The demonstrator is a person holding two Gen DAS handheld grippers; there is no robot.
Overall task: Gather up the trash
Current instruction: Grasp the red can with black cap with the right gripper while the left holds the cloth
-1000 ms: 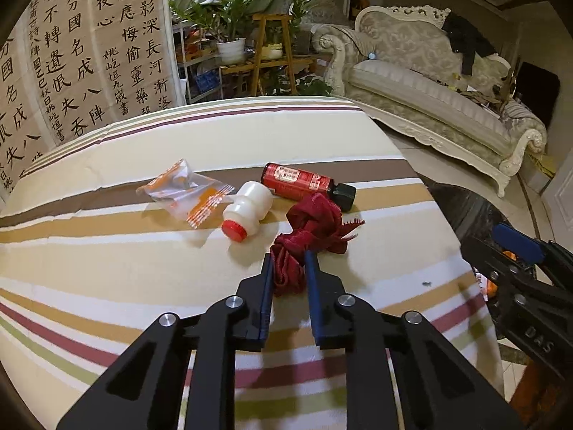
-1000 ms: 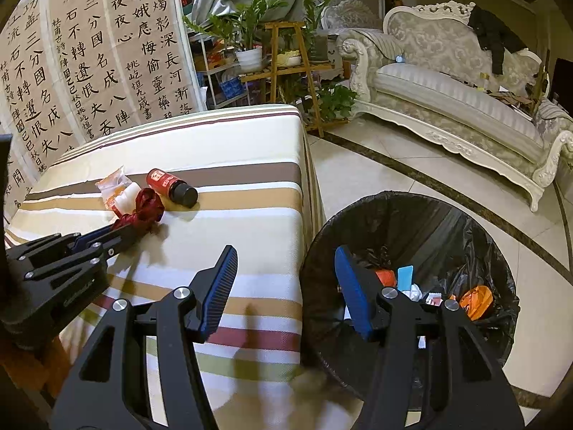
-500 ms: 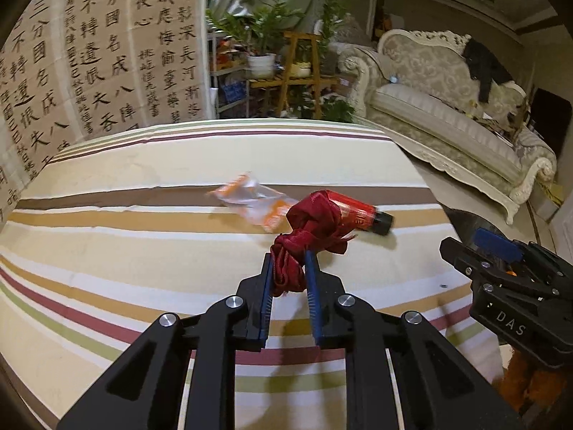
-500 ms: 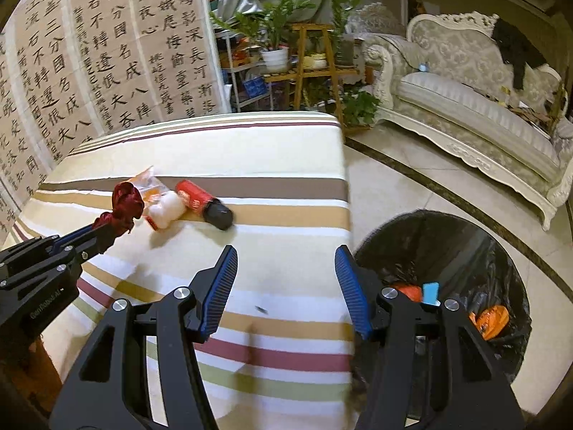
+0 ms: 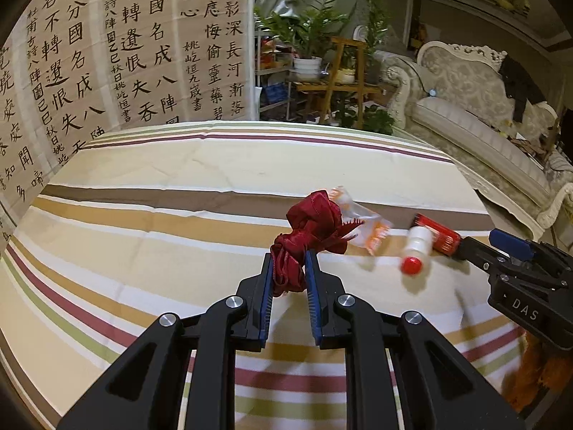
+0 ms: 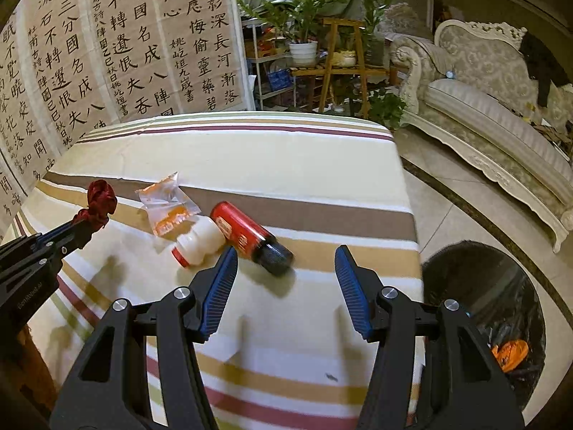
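Calligraphy panels (image 5: 118, 53) hang behind a striped worktop (image 5: 179, 193), with a pale sofa (image 6: 501, 114) and potted plants (image 6: 304, 18) past its far edge; a black-lined trash bin (image 6: 501, 294) stands on the floor just off the worktop's right edge, with an orange scrap in it. Left hand-held gripper (image 5: 289, 272) is narrowed onto a bunched red ribbon (image 5: 308, 229), pinching its lower tail between the blue pads while the knotted part stands above the tips, clear of the cloth. Right hand-held gripper (image 6: 286, 279) stands about half open with nothing between its fingers, hovering over the worktop's middle, just short of the red bottle (image 6: 247, 233); that bottle lies on its side with its black cap toward the near edge, touching the small white bottle (image 6: 197, 242) with a red cap; a clear orange-printed wrapper (image 6: 168, 204) lies just behind them. Compared with a second ago, both hand-held grippers have swung leftward across the worktop; the bin has slid from between the right fingers to the frame's right edge; the ribbon is still gripped, and neither opening has changed.
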